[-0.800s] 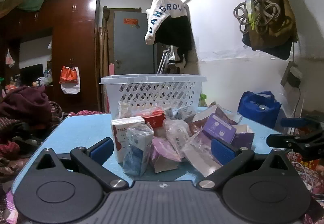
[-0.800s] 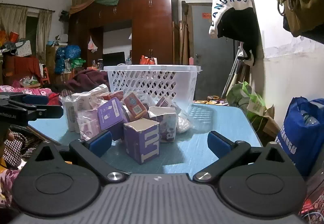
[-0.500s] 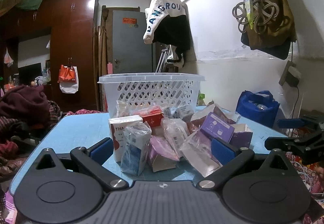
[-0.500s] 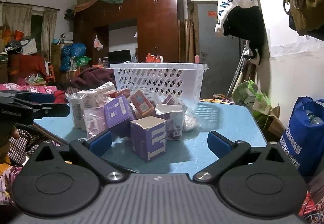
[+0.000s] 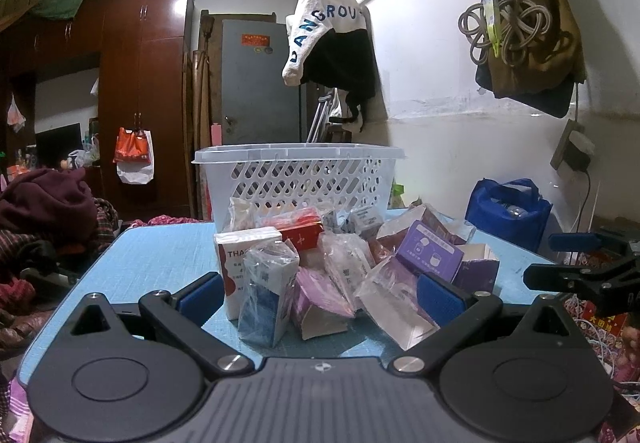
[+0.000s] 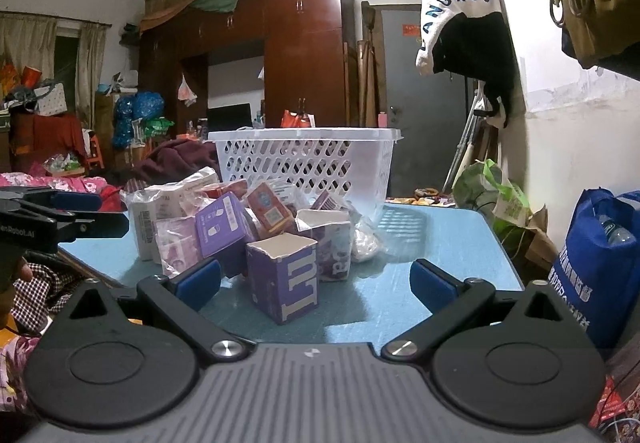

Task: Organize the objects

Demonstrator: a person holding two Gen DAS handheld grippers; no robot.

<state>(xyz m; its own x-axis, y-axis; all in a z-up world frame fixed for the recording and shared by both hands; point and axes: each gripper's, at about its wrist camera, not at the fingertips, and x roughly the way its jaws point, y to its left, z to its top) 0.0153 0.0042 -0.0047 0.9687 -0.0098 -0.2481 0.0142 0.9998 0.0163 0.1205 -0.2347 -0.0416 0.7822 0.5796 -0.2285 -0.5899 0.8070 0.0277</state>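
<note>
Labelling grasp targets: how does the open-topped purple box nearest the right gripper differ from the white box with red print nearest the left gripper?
Colour: the purple box has large white letters; the white box has red print.
Top: the purple box's is torn open, showing a hollow inside; the white box's looks closed.
Neighbours: the purple box stands at the front of the pile; the white box is partly hidden by a plastic-wrapped blue pack.
Both stand upright on the blue table.

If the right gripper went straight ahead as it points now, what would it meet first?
Most likely the open-topped purple box, which stands nearest between the open right gripper fingers on the blue table. Depth is hard to judge through the fisheye.
</note>
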